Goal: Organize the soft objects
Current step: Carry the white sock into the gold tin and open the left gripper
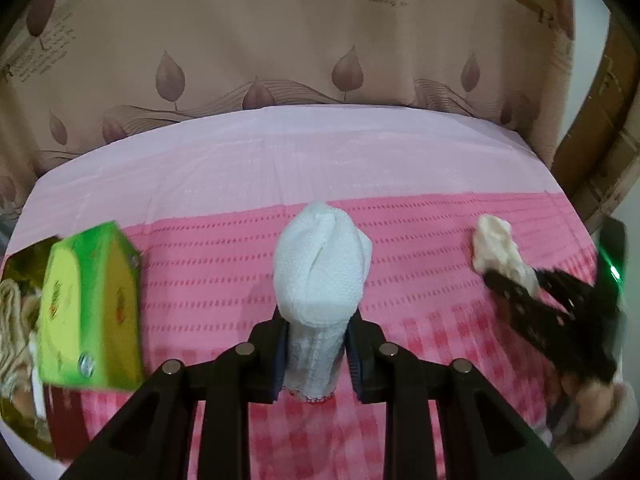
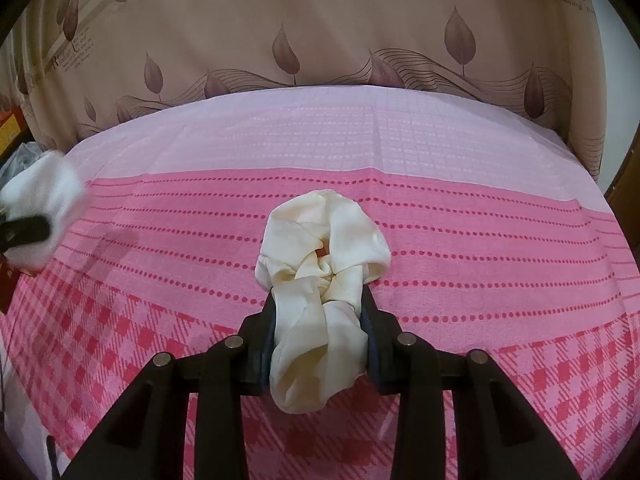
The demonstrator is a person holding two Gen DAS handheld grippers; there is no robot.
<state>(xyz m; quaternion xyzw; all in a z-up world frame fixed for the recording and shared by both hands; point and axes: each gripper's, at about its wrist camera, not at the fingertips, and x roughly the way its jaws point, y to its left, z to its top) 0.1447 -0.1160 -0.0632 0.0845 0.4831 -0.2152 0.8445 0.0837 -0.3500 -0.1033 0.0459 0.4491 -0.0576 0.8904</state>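
Note:
My left gripper [image 1: 316,320] is shut on a rolled white textured cloth [image 1: 320,268], held above the pink bed cover; the cloth also shows blurred in the right wrist view [image 2: 40,196]. My right gripper [image 2: 320,312] is shut on a twisted cream silky cloth [image 2: 324,248], also held above the cover. In the left wrist view the right gripper [image 1: 532,288] shows at the right with the cream cloth [image 1: 496,248] in it.
A green and yellow box [image 1: 92,308] stands at the left beside an open container holding beige yarn-like material [image 1: 16,320]. The pink checked bed cover [image 2: 480,240] spreads ahead. A brown leaf-print curtain [image 2: 320,20] hangs behind the bed.

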